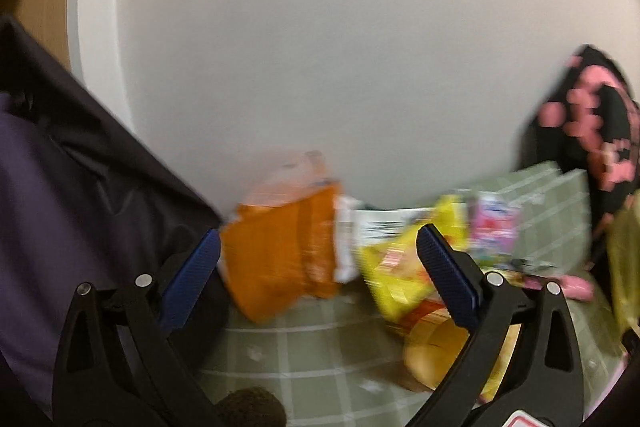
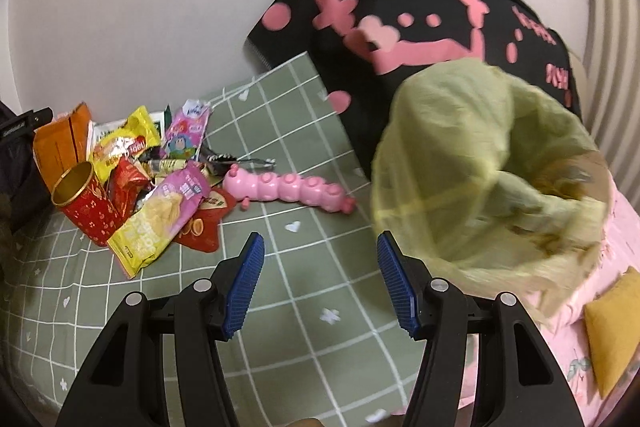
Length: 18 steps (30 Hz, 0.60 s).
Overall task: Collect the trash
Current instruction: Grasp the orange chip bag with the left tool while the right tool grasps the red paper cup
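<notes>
Left gripper (image 1: 318, 255) is spread wide and holds nothing; an orange packet (image 1: 280, 247) and a yellow wrapper (image 1: 394, 267) lie blurred between its pads. Right gripper (image 2: 320, 283) is also released, empty, over bare green sheet (image 2: 304, 327). The trash pile (image 2: 132, 195) sits far left by the wall, a pink toy (image 2: 288, 189) beside it. The green bag (image 2: 488, 187) gapes just right of the right pad (image 2: 394, 281).

left claw (image 1: 318, 265): spread, empty | right claw (image 2: 320, 281): spread, empty
</notes>
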Each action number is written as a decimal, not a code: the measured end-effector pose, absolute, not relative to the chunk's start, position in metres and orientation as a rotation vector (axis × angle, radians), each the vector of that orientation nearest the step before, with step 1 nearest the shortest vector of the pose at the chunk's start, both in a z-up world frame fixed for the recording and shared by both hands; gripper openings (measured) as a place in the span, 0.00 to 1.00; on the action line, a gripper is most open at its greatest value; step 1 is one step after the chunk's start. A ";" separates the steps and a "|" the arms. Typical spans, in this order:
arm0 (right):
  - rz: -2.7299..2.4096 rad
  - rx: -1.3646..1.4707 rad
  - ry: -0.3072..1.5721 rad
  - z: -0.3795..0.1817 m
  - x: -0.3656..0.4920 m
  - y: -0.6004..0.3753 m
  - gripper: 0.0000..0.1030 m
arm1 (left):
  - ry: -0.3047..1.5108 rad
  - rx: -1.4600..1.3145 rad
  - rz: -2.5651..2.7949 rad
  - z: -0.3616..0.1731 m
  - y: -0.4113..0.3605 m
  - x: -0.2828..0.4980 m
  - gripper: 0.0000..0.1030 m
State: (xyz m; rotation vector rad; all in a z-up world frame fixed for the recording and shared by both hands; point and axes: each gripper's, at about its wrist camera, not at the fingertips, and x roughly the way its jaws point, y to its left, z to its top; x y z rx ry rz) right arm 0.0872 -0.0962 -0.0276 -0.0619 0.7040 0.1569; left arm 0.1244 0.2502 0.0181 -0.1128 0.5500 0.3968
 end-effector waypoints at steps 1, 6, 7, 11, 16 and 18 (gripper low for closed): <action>0.159 -0.075 0.717 -0.030 0.091 -0.091 0.54 | 0.563 -0.135 0.421 0.013 0.265 0.130 0.89; 0.157 -0.145 0.760 -0.032 0.101 -0.073 0.54 | 0.636 -0.238 0.453 -0.013 0.310 0.150 0.66; 0.156 -0.145 0.767 -0.032 0.103 -0.073 0.54 | 0.652 -0.261 0.446 -0.017 0.315 0.154 0.60; 0.164 -0.154 0.767 -0.026 0.111 -0.071 0.54 | 0.676 -0.328 0.389 -0.023 0.322 0.158 0.26; 0.233 -0.146 0.755 -0.024 0.127 -0.062 0.54 | 0.685 -0.367 0.276 -0.010 0.307 0.148 0.07; 0.315 -0.153 0.741 -0.024 0.131 -0.053 0.54 | 0.669 -0.353 0.252 0.002 0.300 0.138 0.06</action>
